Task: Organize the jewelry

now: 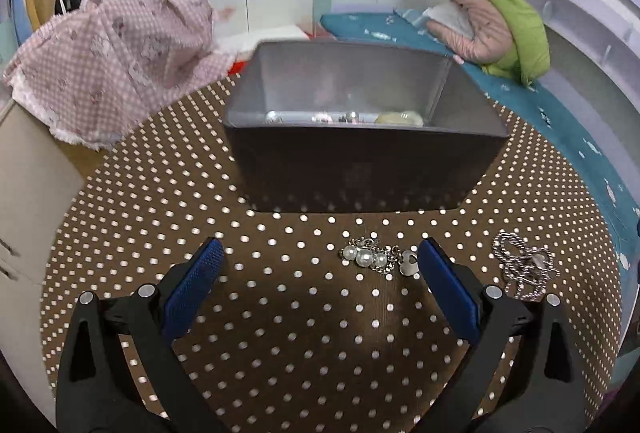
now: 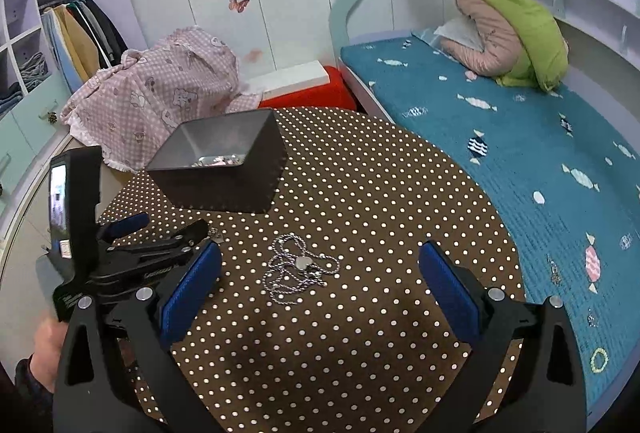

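Both grippers, left (image 1: pixel 320 265) & right (image 2: pixel 320 269), gape wide w/ nothing held, prob lining up picks: pearl bracelet (image 1: pixel 374 259) by left's right finger, silver chain (image 2: pixel 298 267) btwn right's fingers, both outside grey box (image 1: pixel 360 121) already holding other pieces

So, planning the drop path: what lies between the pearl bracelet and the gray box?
Only bare polka-dot tablecloth between the pearl bracelet and gray box, per the left wrist view.

Box (image 1: pixel 362 161) contents (mostly hidden)
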